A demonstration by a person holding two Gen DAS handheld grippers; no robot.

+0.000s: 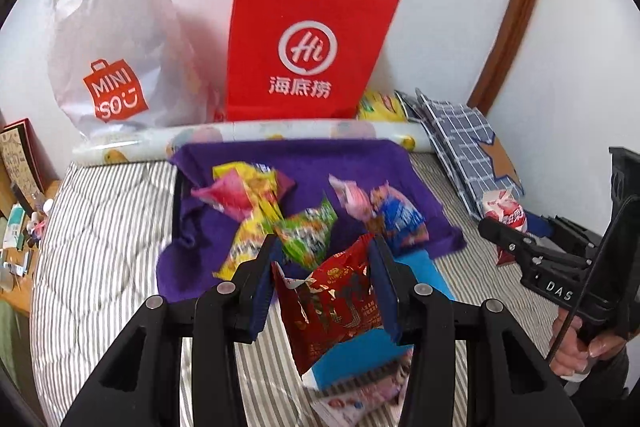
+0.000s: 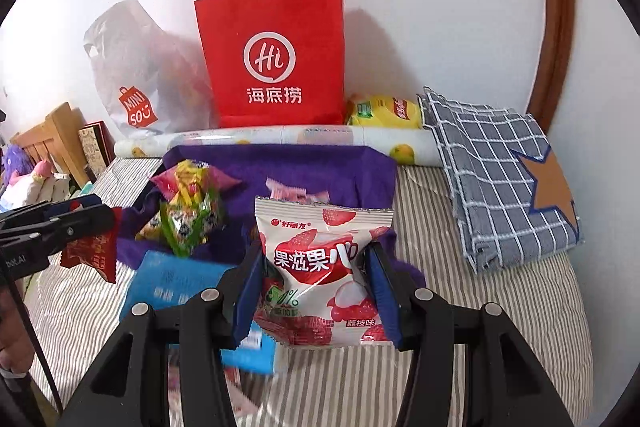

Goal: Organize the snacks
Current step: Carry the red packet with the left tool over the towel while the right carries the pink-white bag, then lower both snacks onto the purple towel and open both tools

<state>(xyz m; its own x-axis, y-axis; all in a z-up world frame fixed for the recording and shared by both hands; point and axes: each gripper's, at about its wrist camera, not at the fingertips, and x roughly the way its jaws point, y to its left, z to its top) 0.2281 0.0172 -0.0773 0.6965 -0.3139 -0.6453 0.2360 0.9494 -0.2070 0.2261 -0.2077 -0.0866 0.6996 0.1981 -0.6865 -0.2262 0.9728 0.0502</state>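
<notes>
My left gripper (image 1: pixel 324 247) is shut on a red foil snack packet (image 1: pixel 332 303), lifted above the striped bed. In the right wrist view that same red packet (image 2: pixel 94 253) hangs at the left edge. My right gripper (image 2: pixel 316 255) is shut on a white and pink lychee snack bag (image 2: pixel 320 267); the left wrist view shows it as the pink bag (image 1: pixel 506 213) at the far right. Beyond both, a purple cloth over a tray (image 1: pixel 360 163) holds several loose packets: green (image 1: pixel 310 233), yellow (image 1: pixel 256 223), pink (image 1: pixel 352 199) and blue (image 1: pixel 404 219).
A red paper bag (image 1: pixel 300 47) and a white plastic Miniso bag (image 1: pixel 116 47) stand against the wall behind a rolled printed sheet (image 1: pixel 256 137). A folded checked cloth (image 2: pixel 492 179) lies to the right. A blue box (image 2: pixel 176 283) lies on the striped bedding (image 2: pixel 480 327). A person's hand (image 1: pixel 576 351) grips the right handle.
</notes>
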